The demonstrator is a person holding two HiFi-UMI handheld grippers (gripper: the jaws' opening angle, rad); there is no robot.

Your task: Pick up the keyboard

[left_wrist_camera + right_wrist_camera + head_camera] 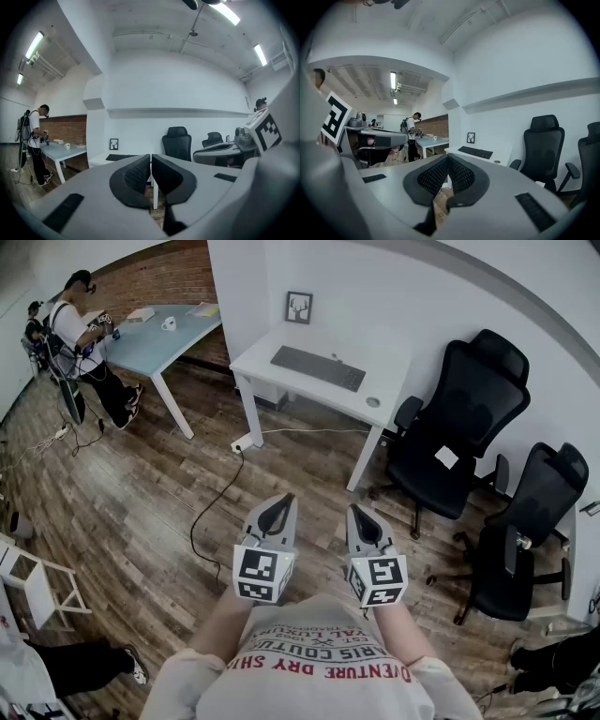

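A dark keyboard [318,367] lies on a small white desk [272,381] against the far wall, well ahead of both grippers; it also shows as the keyboard [121,158] and keyboard [475,152] in the gripper views. My left gripper [275,508] and right gripper [362,517] are held side by side over the wooden floor, close to the person's chest, pointing toward the desk. Both are shut with nothing between the jaws: left gripper [151,157], right gripper [447,158].
Two black office chairs [459,442] [525,531] stand right of the desk. A framed picture [299,307] leans on the wall. A cable [211,507] runs over the floor. At far left a person [84,343] stands by a light blue table [159,338].
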